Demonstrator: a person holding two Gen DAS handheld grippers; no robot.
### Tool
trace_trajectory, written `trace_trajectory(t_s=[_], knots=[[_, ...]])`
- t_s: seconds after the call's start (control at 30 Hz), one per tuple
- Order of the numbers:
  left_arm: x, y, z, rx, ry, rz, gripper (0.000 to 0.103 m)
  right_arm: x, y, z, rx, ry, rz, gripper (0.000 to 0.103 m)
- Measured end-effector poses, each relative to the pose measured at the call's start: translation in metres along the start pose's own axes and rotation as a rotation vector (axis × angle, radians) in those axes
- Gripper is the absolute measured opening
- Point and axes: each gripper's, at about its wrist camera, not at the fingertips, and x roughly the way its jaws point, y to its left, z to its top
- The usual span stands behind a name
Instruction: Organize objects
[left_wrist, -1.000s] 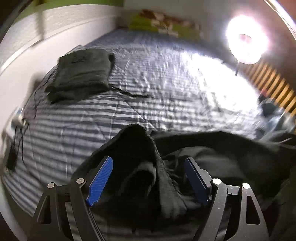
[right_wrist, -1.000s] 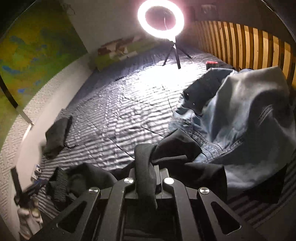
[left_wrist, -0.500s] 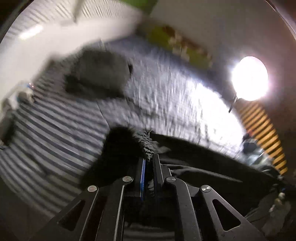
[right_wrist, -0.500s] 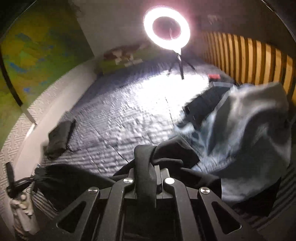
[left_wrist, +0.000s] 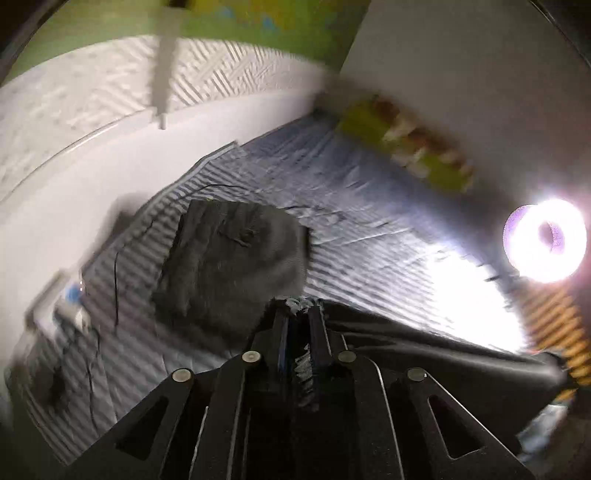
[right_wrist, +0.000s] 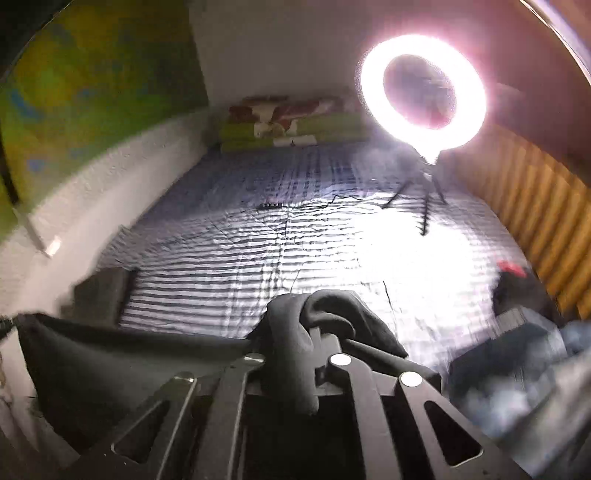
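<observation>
**Black garment held between both tongs above the striped bed**

The left tongs (left_wrist: 298, 314) pinch a ribbed edge of the black garment (left_wrist: 424, 354); their jaws are nearly together and easing apart, with the cloth still pressed between the pads. The right tongs (right_wrist: 314, 332) grip a bunched fold of the same black garment (right_wrist: 122, 354), jaws likewise narrow and opening slightly, cloth still caught between them. The fabric hangs in a taut span from one pair of tongs to the other, above the near end of the bed.

The bed (right_wrist: 258, 251), under a blue-and-white striped cover, is the landmark. On its left side, close to the white wall, lies a folded dark grey garment (left_wrist: 229, 258), with thin black cables trailing beside it. At the bed's right side sits a heap of denim clothing (right_wrist: 524, 362). Towards the far right of the bed stands a lit ring light (right_wrist: 424, 92) on a tripod. At the bed's far end, against the wall, rest green and patterned pillows (right_wrist: 291, 125).
</observation>
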Motion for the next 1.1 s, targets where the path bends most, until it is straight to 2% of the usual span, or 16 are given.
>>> trace_trajectory(t_s=[0.03, 0.1, 0.2, 0.23, 0.3, 0.37, 0.43, 0.57, 0.63, 0.67, 0.7, 0.73, 0.8, 0.93, 1.03, 1.1], knots=[[0.029, -0.002, 0.008, -0.022, 0.057, 0.056, 0.021, 0.024, 0.002, 0.009, -0.01, 0.04, -0.047, 0.025], [0.059, 0.002, 0.01, -0.076, 0.091, 0.06, 0.028, 0.064, 0.004, 0.014, 0.012, 0.095, -0.102, 0.029], [0.073, 0.006, -0.004, -0.065, 0.106, 0.011, 0.06, 0.089, 0.01, 0.003, 0.018, 0.139, -0.022, 0.029], [0.074, 0.006, -0.013, -0.037, 0.104, 0.007, 0.065, 0.09, 0.012, -0.001, 0.013, 0.138, -0.007, 0.033], [0.074, 0.007, -0.03, 0.007, 0.114, -0.023, 0.065, 0.091, 0.017, -0.015, -0.009, 0.146, 0.002, 0.035], [0.076, 0.01, -0.056, 0.071, 0.153, -0.084, 0.072, 0.084, 0.016, -0.028, 0.0, 0.146, 0.044, 0.035], [0.08, 0.013, -0.08, 0.132, 0.184, -0.045, 0.076, 0.075, 0.015, -0.047, -0.006, 0.171, 0.103, 0.035], [0.08, 0.029, -0.12, 0.142, 0.266, -0.125, 0.079, 0.046, 0.013, -0.094, -0.055, 0.184, 0.136, 0.039], [0.079, 0.032, -0.136, 0.178, 0.275, -0.125, 0.079, 0.029, 0.003, -0.122, -0.047, 0.192, 0.14, 0.043], [0.078, 0.031, -0.142, 0.201, 0.272, -0.111, 0.078, 0.024, -0.002, -0.135, -0.031, 0.2, 0.14, 0.043], [0.078, 0.029, -0.149, 0.23, 0.267, -0.094, 0.071, 0.019, -0.009, -0.148, -0.008, 0.211, 0.135, 0.043], [0.076, 0.026, -0.158, 0.267, 0.265, -0.058, 0.045, 0.016, -0.015, -0.156, 0.007, 0.218, 0.128, 0.043], [0.074, 0.024, -0.171, 0.286, 0.288, -0.026, 0.004, 0.01, -0.024, -0.174, 0.031, 0.234, 0.104, 0.043], [0.033, 0.048, -0.179, 0.229, 0.238, -0.017, 0.003, -0.008, -0.036, -0.194, 0.051, 0.232, 0.07, 0.043], [-0.006, 0.077, -0.182, 0.164, 0.213, -0.041, 0.003, -0.02, -0.04, -0.191, 0.056, 0.212, 0.069, 0.043], [-0.021, 0.084, -0.182, 0.183, 0.216, -0.017, 0.004, -0.024, -0.036, -0.183, 0.039, 0.2, 0.077, 0.043]])
